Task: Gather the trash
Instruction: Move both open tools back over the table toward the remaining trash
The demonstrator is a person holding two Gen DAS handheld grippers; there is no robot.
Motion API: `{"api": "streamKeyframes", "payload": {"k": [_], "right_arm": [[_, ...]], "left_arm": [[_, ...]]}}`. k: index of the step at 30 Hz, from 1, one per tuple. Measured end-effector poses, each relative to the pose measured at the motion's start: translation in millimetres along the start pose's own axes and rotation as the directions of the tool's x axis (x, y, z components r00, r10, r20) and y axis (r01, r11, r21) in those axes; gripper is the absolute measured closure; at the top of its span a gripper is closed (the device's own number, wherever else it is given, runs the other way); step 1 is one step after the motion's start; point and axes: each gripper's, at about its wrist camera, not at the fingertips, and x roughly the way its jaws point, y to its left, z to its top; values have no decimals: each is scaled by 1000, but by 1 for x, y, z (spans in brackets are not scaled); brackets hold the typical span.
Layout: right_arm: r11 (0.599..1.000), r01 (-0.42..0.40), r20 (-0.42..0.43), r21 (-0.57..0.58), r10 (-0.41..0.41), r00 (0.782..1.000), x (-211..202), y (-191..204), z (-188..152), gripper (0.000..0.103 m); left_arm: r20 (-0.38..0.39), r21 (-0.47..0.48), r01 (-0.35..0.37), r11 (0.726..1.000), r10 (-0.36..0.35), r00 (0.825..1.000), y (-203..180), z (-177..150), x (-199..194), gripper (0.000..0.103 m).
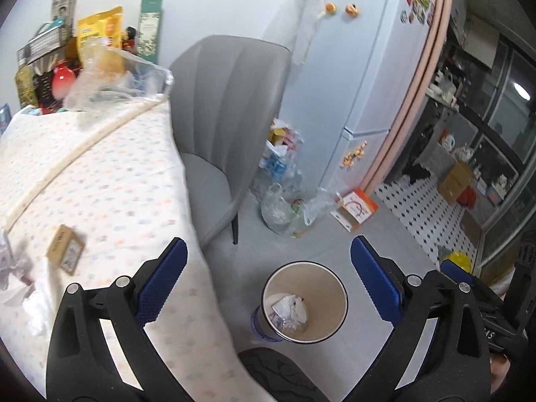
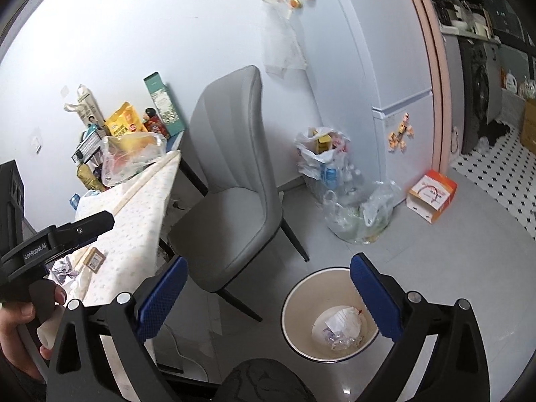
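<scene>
Both pairs of blue-padded fingers stand wide apart with nothing between them: our left gripper and right gripper hang over the floor beside the table, each empty. Below them sits the wastebasket, already holding crumpled white paper and bits of clear plastic; in the right wrist view the same bin lies partly behind the right-hand finger.

More trash waits on the tablecloth: a small brown card box lying flat, and crumpled wrappers near the cloth's near edge. A gray chair stands between table and refrigerator, with bags of bottles on the floor beyond it.

What could go wrong, in our judgement: the cloth drapes loose over the table edge, so a finger catching a fold while reaching for the wrappers could drag it and slide the box or the clutter at the far end. The flat box gives little edge to pinch and may skid away. The light bin, nudged by a gripper, could tip and spill.
</scene>
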Motion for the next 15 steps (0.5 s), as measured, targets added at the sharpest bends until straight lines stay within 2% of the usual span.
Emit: {"api": "streamKeyframes", "payload": {"k": [6, 15], "right_arm": [[999, 4, 38, -54, -2, 999, -10, 30, -1, 8], [990, -39, 37, -136, 45, 998, -15, 81, -7, 8]], "left_arm": [[49, -29, -25, 999, 26, 998, 28, -5, -32, 6], [111, -98, -62, 993, 72, 991, 71, -18, -74, 6]]}}
